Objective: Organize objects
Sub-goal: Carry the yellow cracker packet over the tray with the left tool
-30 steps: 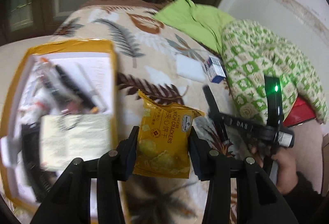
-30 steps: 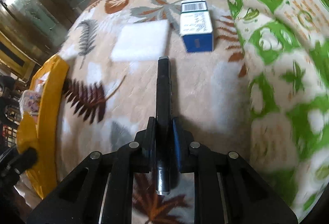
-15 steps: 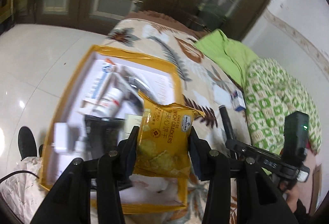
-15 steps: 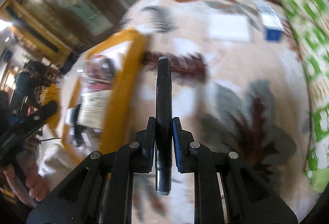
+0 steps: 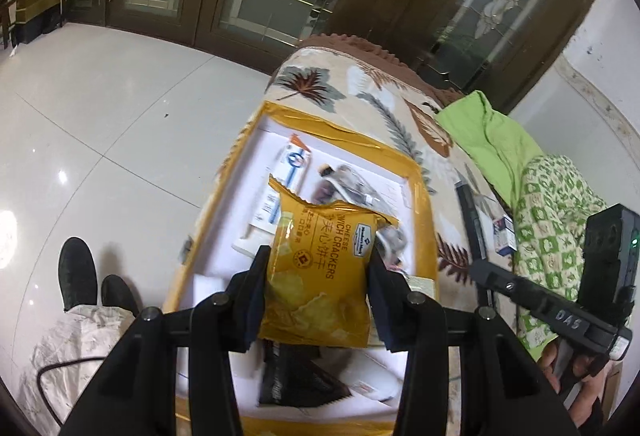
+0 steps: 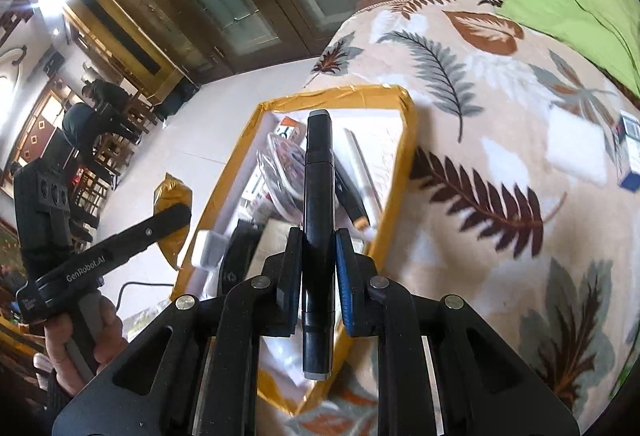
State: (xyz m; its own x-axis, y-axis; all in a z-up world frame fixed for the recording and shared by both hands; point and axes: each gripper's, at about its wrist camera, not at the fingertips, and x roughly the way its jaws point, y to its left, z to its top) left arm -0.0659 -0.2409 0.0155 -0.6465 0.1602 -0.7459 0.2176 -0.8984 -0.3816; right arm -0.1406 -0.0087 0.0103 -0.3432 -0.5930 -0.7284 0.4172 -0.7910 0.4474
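My left gripper (image 5: 318,268) is shut on a yellow packet of cheese crackers (image 5: 320,276), held above the yellow-rimmed box (image 5: 424,196) on the leaf-patterned blanket. The box holds a white tube (image 5: 286,180), a black pouch (image 5: 296,376) and several other small items. My right gripper (image 6: 318,248) is shut on a black marker (image 6: 318,204), which hangs over the same box (image 6: 404,164). In the left wrist view the right gripper (image 5: 476,260) stands to the right of the box, with the marker (image 5: 470,212) sticking up from it.
A white pad (image 6: 572,148) and a blue-and-white carton (image 6: 630,152) lie on the blanket (image 6: 500,96) right of the box. Green bedding (image 5: 552,204) is piled along the right. The bed edge drops to a tiled floor (image 5: 100,124), where the person's shoes (image 5: 78,272) stand.
Both grippers have swung left from the blanket to over the box, each carrying its item. The white pad and carton have slid to the right edge of the right wrist view.
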